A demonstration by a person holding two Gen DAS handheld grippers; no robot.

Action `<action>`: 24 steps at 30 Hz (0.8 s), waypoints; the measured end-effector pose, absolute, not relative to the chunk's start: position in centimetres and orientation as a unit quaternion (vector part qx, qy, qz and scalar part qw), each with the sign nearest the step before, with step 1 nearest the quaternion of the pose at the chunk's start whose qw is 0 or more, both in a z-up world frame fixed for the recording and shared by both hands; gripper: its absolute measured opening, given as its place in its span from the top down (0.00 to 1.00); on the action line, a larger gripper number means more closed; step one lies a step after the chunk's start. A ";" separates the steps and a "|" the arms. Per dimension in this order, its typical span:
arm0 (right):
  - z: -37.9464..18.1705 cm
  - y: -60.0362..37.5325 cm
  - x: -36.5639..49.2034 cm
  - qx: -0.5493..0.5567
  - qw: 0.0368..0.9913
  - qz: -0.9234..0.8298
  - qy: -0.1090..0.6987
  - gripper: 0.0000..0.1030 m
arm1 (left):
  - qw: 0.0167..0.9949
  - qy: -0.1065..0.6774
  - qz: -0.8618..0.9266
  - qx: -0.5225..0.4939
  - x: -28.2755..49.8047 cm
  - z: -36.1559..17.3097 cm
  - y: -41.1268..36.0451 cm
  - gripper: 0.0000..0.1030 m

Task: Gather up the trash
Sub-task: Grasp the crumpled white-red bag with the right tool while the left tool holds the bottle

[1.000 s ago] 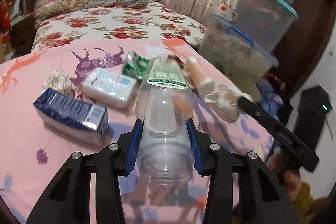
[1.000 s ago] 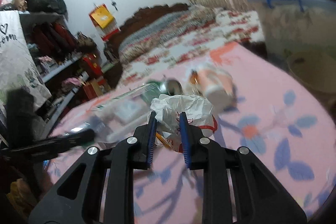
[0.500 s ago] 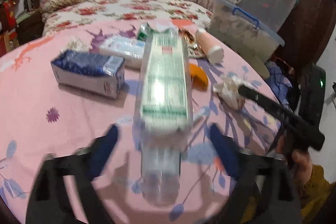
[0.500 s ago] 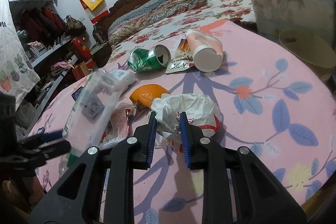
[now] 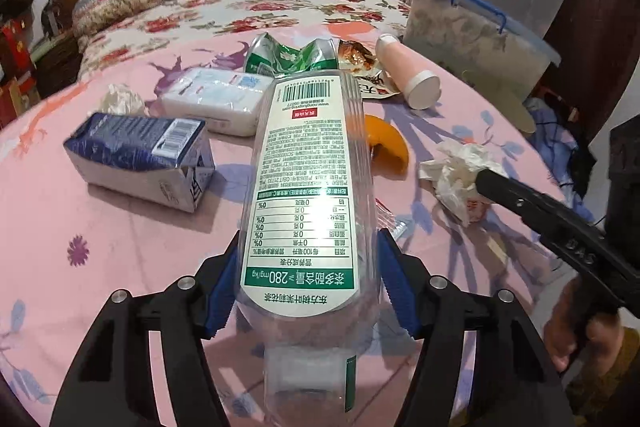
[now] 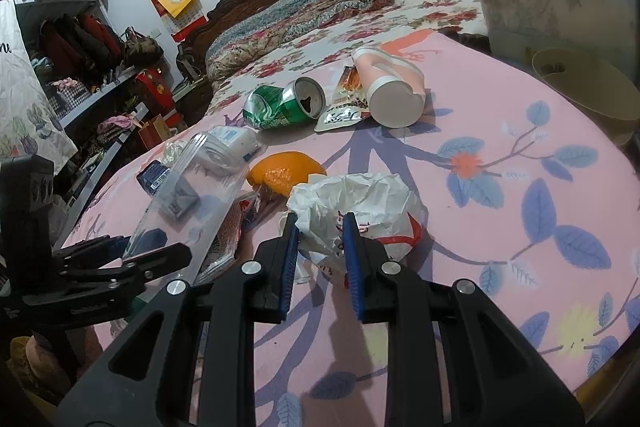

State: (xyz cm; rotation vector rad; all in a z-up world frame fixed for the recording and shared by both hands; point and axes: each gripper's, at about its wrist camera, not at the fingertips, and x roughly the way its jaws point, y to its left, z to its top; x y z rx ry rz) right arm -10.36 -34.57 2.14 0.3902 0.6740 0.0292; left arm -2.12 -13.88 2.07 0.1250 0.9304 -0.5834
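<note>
Right now your left gripper (image 5: 308, 287) has the clear plastic bottle (image 5: 308, 187) between its blue pads, and its jaws are closing; you cannot tell if the pads press on it. The bottle is long and see-through, with a smooth white and green label. Its long side runs straight away from you: the neck end is low between the black arms, and the flat bottom points up toward the far side of the table. Your right gripper (image 6: 320, 251) is nearly pressed together, pinching a crumpled white wrapper (image 6: 360, 203) with red print that rests on the pink flowered tablecloth (image 6: 520, 187). Just behind the bottle lies a curved piece of orange peel (image 5: 386, 141). To the left of the bottle lies a dark blue carton (image 5: 136, 159), boxy, with one end torn open. Behind the carton are a soft white tissue pack (image 5: 216, 99) and a scrunched ball of paper (image 5: 120, 99). Farther back is a dented green can (image 6: 284, 107) on its side, next to a shiny snack packet (image 6: 340, 111) and a pink tube-shaped bottle (image 6: 388, 91) with a white end. Past the table stand a bed with a flowery cover (image 5: 260, 7) and cloudy storage boxes (image 5: 472, 39).
</note>
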 end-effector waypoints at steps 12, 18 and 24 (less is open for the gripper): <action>2.4 -33.6 -10.4 0.165 0.930 0.003 0.328 0.76 | 0.855 0.417 -0.305 0.034 -4.1 3.6 -12.0 0.42; 2.6 -33.1 -10.4 0.154 0.931 0.000 0.330 0.73 | 0.855 0.410 -0.318 0.028 -4.7 4.2 -12.0 0.42; 2.5 -33.0 -10.5 0.155 0.931 0.001 0.331 0.67 | 0.851 0.413 -0.324 0.022 -4.6 4.1 -11.8 0.41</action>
